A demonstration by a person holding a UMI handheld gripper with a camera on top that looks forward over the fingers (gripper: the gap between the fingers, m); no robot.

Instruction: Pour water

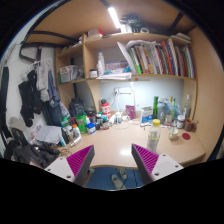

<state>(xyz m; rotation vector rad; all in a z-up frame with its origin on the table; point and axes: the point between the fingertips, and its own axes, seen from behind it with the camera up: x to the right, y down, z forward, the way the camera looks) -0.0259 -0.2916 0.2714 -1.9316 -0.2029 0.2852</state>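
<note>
While the gripper (113, 163) hangs over the near edge of the wooden desk (115, 145), nothing sits between its fingers, so it's wide open and holding zilch. The two magenta pads (80, 160) face each other across a big gap, and through that gap you just see bare desk edge and something bluish below it that I can't make out.

As for the pouring stuff: the closest candidate is a clear bottle with a yellow cap (154, 134), standing upright on the desk at roughly 1 o'clock from the fingers, just beyond the right fingertip and not touching it. Further back around 1 o'clock there's a tall green bottle (155, 107) near the wall, with a bunch of small jars and containers to its right that are too tiny to identify. Can't tell which one actually holds water.

Out at 11 o'clock, well apart from the fingers, there's a cluster of little bottles and cans (84, 124) along the left side of the desk. Above everything at 12 o'clock is a shelf packed with books (160, 58), and a strip light (115, 17) on the ceiling. Far left, about 9 o'clock, dark bags or clothes (32, 95) hang on the wall.
</note>
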